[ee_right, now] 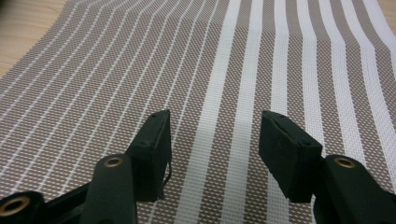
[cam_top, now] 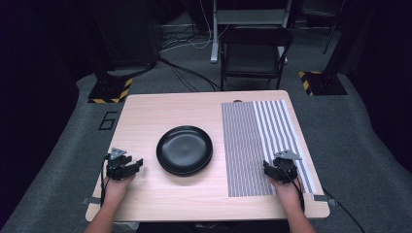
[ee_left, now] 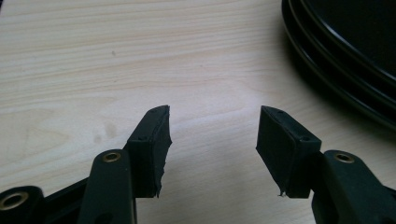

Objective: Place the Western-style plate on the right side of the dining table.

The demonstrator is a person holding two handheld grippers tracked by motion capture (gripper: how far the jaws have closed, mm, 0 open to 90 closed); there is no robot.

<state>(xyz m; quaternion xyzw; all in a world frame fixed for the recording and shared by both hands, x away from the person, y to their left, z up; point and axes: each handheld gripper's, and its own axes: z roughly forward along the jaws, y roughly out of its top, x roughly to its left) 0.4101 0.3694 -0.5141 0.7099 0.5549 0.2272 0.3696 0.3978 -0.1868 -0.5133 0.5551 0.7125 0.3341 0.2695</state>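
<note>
Work barely beginning: left gripper (cam_top: 127, 164) beside stacked plates (cam_top: 184, 149) and right gripper (cam_top: 278, 167) over striped placemat (cam_top: 262, 145) are both hovering unclenched, grasping nothing

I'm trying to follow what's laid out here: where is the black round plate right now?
In the high view the black round plate sits mid-table on the pale wooden table, between the left gripper and the striped woven placemat.

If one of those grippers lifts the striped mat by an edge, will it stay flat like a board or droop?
Probably droop: the striped mat shows an open mesh weave and lies thin and flat on the table, so it looks flexible and light. A push may slide or wrinkle it rather than move it whole. The right gripper stands open just above it, nothing between its jaws.
</note>
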